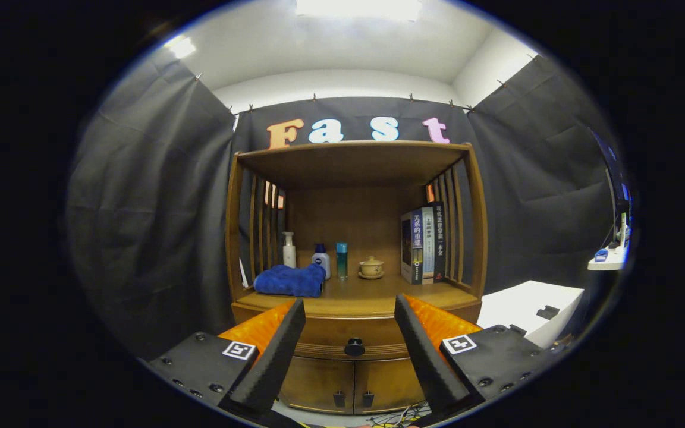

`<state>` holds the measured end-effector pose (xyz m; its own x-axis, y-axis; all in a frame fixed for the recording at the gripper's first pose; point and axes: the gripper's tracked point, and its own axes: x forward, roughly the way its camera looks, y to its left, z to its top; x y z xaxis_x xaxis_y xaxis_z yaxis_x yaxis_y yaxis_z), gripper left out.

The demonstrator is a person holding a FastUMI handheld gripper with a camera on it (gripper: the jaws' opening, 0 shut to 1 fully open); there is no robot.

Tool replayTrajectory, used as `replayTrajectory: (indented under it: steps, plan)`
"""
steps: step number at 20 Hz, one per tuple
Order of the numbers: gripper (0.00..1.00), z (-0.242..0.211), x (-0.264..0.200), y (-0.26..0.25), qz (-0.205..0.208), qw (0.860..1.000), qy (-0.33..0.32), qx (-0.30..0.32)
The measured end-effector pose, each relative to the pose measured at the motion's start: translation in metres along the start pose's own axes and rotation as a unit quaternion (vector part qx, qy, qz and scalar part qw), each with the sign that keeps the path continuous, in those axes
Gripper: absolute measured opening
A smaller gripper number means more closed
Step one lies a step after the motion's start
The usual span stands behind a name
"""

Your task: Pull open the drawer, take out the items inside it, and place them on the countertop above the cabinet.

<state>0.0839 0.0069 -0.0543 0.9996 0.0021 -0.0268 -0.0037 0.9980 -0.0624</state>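
lining up on the drawer (354,333), hand-held gripper (349,309) spread wide, holding nothing; knob (354,346) sits between the fingers, next it needs closing in.

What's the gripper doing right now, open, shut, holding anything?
Gripper: open, holding nothing; the drawer knob sits between its fingers, farther ahead, on the closed drawer.

Your gripper (349,309) has its fingers spread wide, and the gap between them runs clear to the drawer knob (354,346) just ahead. Beyond the fingertips, the near strip of countertop (372,300) is bare. Farther back a blue towel (290,280), bottles (320,259) and a teapot (371,267) block it; books (423,245) stand beyond the right finger.
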Motion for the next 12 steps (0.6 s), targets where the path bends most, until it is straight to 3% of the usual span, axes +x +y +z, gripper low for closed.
replayTrajectory:
  steps: [4, 12]
  plan:
    - [0.98, -0.055, 0.038, 0.0, 0.011, 0.999, 0.038, 0.017]
    - [0.99, -0.135, 0.099, -0.022, -0.027, 0.996, 0.089, 0.009]
